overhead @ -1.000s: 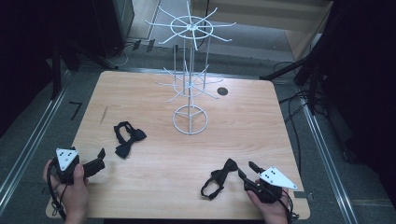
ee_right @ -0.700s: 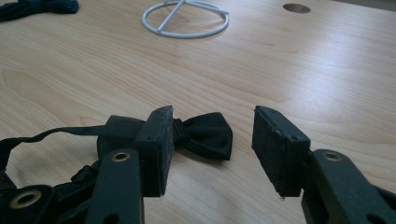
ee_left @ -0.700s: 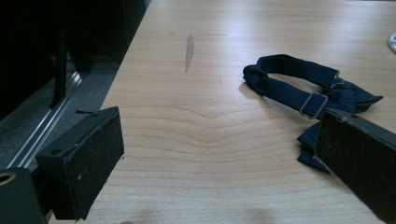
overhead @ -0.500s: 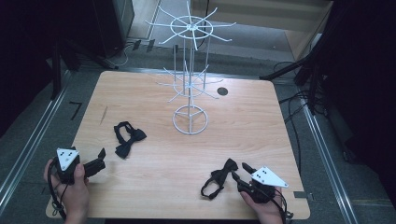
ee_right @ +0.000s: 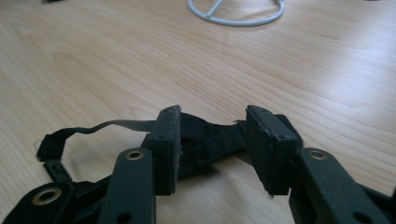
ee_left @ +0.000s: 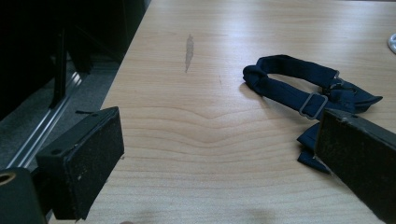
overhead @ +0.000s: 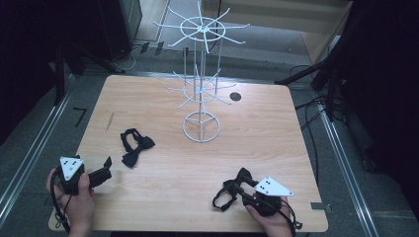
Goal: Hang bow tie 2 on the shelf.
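A black bow tie [overhead: 225,195] lies near the table's front edge at the right, its strap looped toward the left. My right gripper [overhead: 240,181] is lowered over it. In the right gripper view its jaws have just been closing and stand on either side of the bow [ee_right: 205,140], close against the cloth without squeezing it; the right gripper [ee_right: 212,144] is open. A second, dark blue bow tie [overhead: 134,145] lies left of centre. My left gripper [overhead: 104,170] rests open short of that bow tie [ee_left: 299,88], nothing between its jaws [ee_left: 219,154].
A white wire display stand [overhead: 201,126] with hooked arms rises from the middle back of the wooden table [overhead: 257,138]; its ring base [ee_right: 236,18] lies beyond the right gripper. A dark round hole [overhead: 235,97] sits behind it. Cables and metal rails run along the floor on both sides.
My right gripper has slid left and a little down onto the near bow tie, and its jaws have narrowed around the bow. The left hand has stayed put.
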The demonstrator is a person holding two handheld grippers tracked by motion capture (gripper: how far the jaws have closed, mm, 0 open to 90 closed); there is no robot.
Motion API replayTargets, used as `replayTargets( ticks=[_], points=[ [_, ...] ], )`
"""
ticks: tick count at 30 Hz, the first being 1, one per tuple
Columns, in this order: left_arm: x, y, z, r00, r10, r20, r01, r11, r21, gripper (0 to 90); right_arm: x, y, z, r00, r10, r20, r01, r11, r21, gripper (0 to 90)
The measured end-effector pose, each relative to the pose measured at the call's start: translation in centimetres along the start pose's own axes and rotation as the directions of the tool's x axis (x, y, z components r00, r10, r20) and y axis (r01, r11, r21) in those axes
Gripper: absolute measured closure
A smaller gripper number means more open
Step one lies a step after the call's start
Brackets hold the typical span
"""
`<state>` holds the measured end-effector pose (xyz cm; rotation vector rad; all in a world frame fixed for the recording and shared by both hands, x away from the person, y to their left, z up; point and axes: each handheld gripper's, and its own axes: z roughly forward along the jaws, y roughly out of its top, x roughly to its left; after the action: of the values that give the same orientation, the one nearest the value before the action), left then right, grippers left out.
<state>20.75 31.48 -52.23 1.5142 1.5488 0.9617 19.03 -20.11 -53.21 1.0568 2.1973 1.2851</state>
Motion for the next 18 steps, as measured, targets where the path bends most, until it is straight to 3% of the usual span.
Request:
replayTargets(
  ticks=[5,10,18],
  points=[
    [0.0,0.0,0.0,1.0000,-0.001,-0.001,0.001,1.0000,0.001,2.3,1.0,0.1,0.8,0.9968,-0.041,-0.068,0.043,0.999,0.021,51.8],
    [0.0,0.0,0.0,1.0000,-0.002,-0.001,0.002,1.0000,0.000,2.3,1.5,0.2,1.4,0.9969,-0.052,-0.058,0.054,0.998,0.027,45.1],
    [0.0,0.0,0.0,1.0000,0.002,0.003,-0.002,1.0000,0.007,2.3,1.6,0.5,2.7,0.9926,-0.115,-0.038,0.118,0.989,0.084,39.3]
  ],
)
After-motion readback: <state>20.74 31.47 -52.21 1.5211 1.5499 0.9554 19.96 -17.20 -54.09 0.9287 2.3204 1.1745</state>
